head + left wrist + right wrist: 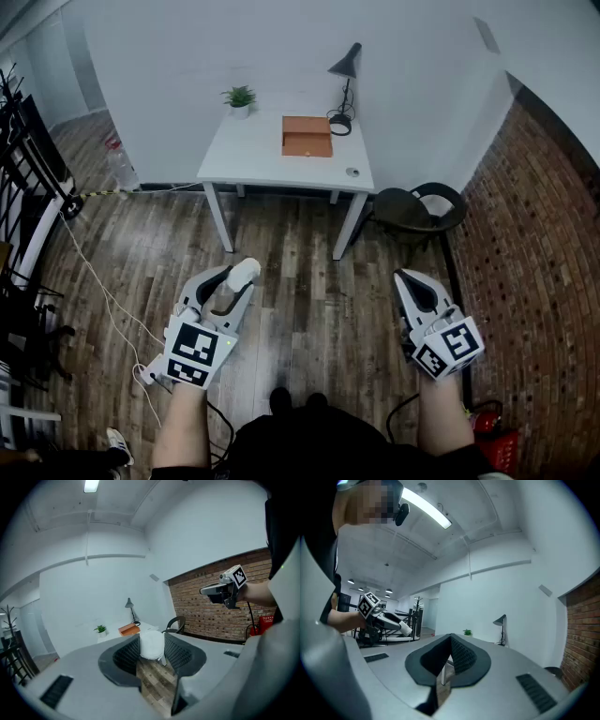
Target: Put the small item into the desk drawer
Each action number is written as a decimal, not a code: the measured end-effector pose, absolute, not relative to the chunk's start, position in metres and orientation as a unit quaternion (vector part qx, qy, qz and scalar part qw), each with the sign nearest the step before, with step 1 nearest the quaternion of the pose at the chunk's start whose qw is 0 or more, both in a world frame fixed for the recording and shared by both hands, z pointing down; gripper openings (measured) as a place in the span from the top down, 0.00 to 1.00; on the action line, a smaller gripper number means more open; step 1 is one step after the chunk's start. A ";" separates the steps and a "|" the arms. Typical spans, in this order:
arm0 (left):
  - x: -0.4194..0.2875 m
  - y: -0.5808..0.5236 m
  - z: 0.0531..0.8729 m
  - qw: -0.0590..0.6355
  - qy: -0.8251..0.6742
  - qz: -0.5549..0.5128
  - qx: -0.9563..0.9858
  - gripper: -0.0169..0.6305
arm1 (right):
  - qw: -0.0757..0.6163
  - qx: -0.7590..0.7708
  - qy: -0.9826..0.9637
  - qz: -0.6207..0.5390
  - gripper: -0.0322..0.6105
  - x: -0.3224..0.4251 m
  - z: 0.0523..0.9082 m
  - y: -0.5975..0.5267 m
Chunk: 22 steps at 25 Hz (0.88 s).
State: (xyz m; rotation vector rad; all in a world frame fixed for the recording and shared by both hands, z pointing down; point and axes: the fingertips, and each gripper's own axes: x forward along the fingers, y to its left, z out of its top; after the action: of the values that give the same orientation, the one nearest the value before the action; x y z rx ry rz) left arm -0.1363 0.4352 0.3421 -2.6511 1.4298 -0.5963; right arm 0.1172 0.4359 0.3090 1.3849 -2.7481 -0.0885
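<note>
Two grippers: left gripper [152, 641] is clamping a white small item [151, 646], pad contact showing only in left gripper view; right gripper [450, 639] is sitting closed, empty.

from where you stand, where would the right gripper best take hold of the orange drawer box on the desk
Grip the orange drawer box by its front face, coming from the near edge of the white desk: that face looks toward you, the wall backs it and the lamp crowds its right. Any handle is too small to see. The right gripper is shut; open it first.
</note>
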 end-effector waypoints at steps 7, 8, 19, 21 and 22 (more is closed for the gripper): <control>-0.125 0.445 0.344 0.029 0.464 -0.194 -0.864 0.72 | 0.022 0.446 -0.894 -0.015 0.95 0.125 0.314 0.447; -0.122 0.446 0.343 0.030 0.463 -0.193 -0.864 0.72 | 0.019 0.448 -0.894 -0.011 0.95 0.129 0.315 0.447; -0.088 0.446 0.334 0.030 0.473 -0.180 -0.862 0.72 | 0.046 0.442 -0.895 -0.028 0.95 0.156 0.327 0.456; -0.082 0.446 0.335 0.026 0.473 -0.181 -0.862 0.72 | 0.048 0.445 -0.894 -0.024 0.95 0.164 0.329 0.456; -0.079 0.447 0.336 0.024 0.473 -0.182 -0.862 0.72 | 0.047 0.446 -0.893 -0.023 0.95 0.168 0.330 0.457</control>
State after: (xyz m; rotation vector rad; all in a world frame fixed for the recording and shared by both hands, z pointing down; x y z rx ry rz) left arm -0.0788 0.4465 0.3357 -2.6656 1.4641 -0.5624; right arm 0.1682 0.4566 0.3300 1.3621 -2.7259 -0.0689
